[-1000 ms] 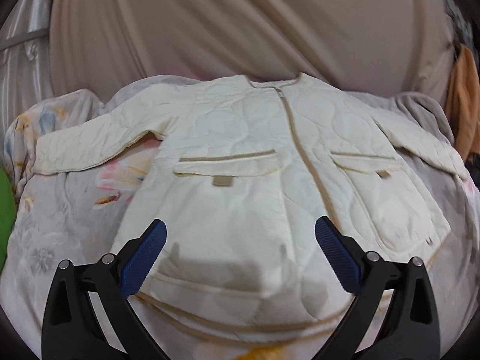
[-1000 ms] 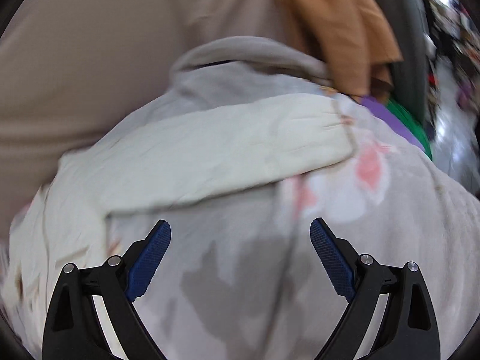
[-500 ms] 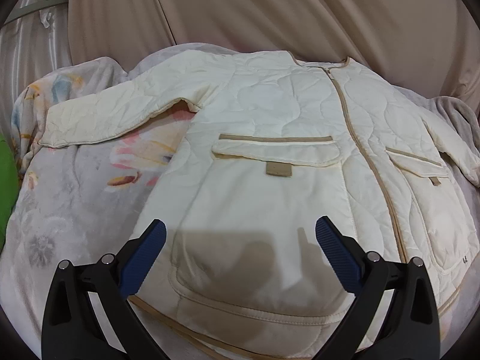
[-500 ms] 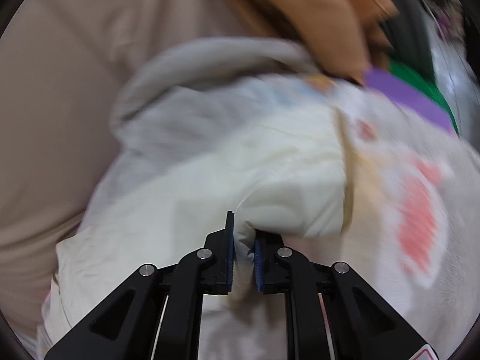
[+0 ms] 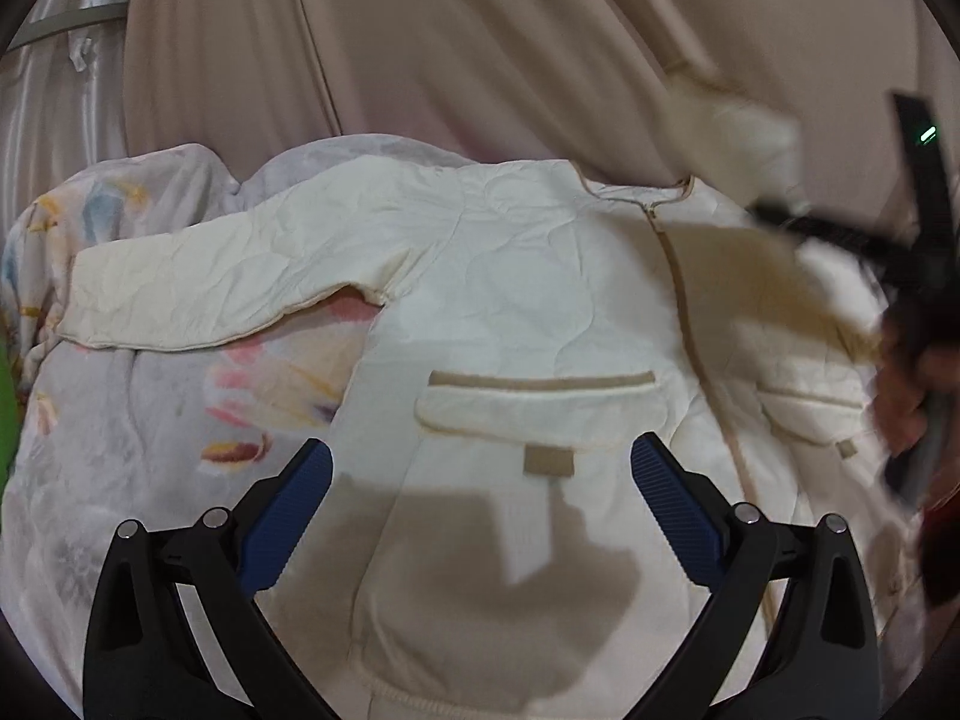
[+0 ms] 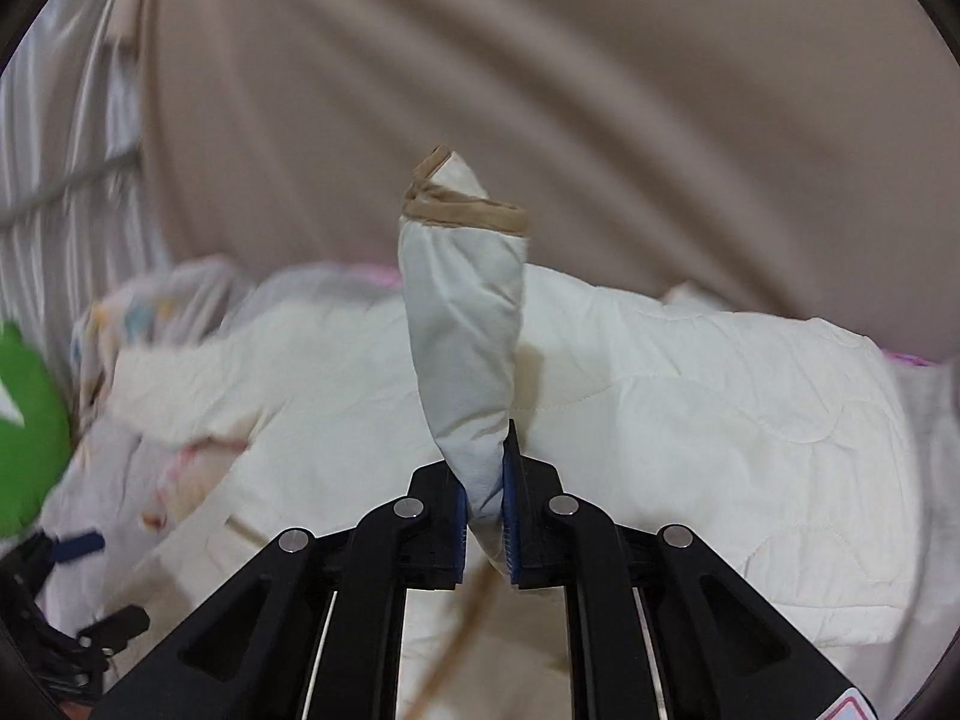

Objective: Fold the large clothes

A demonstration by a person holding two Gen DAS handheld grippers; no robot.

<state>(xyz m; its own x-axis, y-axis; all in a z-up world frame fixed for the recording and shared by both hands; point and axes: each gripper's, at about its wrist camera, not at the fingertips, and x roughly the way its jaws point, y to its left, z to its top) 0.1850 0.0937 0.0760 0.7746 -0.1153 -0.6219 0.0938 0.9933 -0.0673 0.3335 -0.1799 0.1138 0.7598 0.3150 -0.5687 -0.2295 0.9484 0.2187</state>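
Observation:
A cream quilted jacket with tan trim lies front-up on a floral blanket, its left sleeve stretched out sideways. My left gripper hangs open over the lower front, just below the pocket flap, with nothing between its fingers. My right gripper is shut on the other sleeve, whose tan-edged cuff stands up above the jaws. In the left wrist view that gripper shows blurred at the right, with the raised sleeve end above the jacket's collar area.
A beige curtain hangs behind the bed, with pale shiny drapes and a rail at the far left. A green object lies at the left edge. A person's hand holds the right gripper at the right edge.
My right gripper shut on the jacket's right sleeve, then lifted and swung it over the jacket body. My left gripper drifted across the jacket front and stayed open.

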